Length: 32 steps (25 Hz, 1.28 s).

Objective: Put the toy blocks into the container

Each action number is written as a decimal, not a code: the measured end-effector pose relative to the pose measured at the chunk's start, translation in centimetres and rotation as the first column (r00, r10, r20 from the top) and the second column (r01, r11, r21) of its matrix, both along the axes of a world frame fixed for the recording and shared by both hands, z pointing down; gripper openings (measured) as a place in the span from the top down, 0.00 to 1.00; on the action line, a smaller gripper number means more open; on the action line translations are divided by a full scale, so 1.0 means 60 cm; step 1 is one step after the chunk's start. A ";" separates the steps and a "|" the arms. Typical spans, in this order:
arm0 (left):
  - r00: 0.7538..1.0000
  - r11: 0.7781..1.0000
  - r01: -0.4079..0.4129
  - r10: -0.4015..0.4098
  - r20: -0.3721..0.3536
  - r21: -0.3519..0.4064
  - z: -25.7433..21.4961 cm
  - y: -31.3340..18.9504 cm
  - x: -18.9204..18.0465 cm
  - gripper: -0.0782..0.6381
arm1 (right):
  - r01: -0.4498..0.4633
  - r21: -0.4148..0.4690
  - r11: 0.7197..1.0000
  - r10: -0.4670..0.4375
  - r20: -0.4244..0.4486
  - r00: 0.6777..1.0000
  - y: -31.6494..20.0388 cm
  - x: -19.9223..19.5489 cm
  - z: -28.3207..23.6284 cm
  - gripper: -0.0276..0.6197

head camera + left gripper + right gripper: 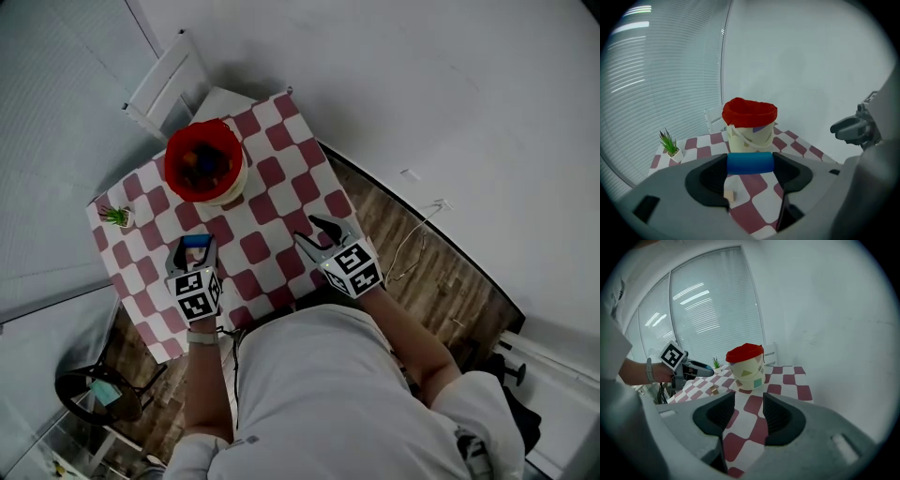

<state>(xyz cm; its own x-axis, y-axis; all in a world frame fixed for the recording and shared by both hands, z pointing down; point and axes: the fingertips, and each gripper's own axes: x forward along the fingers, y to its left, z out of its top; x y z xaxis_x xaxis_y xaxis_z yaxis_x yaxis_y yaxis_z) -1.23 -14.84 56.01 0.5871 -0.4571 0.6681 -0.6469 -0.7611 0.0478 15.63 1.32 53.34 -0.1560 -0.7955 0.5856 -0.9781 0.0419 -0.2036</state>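
While the right gripper [749, 411] stands open and empty, the left gripper [196, 249] clamps the blue block [750, 163] endwise, probably light, rigid and smooth.

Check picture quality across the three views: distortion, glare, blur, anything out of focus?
Head view: even, soft light, faint shadows. Left gripper view: heavy fisheye, black corners, blinds bowed; blue block sharp. Right gripper view: same fisheye, lamp reflections on the window; bucket crisp.
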 end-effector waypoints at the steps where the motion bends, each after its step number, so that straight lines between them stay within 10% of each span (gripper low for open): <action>1: 1.000 1.000 0.001 -0.001 -0.003 0.014 -0.010 -0.002 0.007 0.48 | 0.002 0.002 1.000 -0.002 0.006 1.000 -0.001 0.006 0.000 0.69; 32: 0.991 0.983 0.052 -0.029 -0.132 0.175 -0.076 -0.127 0.165 0.48 | -0.050 -0.014 0.999 0.050 -0.006 0.999 0.014 0.127 0.011 0.69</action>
<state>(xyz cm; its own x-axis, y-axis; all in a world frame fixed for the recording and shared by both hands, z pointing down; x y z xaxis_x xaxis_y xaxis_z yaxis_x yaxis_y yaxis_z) 8.69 -22.44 51.45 0.6411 -0.5870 0.4944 -0.6745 -0.7383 -0.0018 23.25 2.18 53.97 -0.1129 -0.7940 0.5973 -0.9801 -0.0097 -0.1982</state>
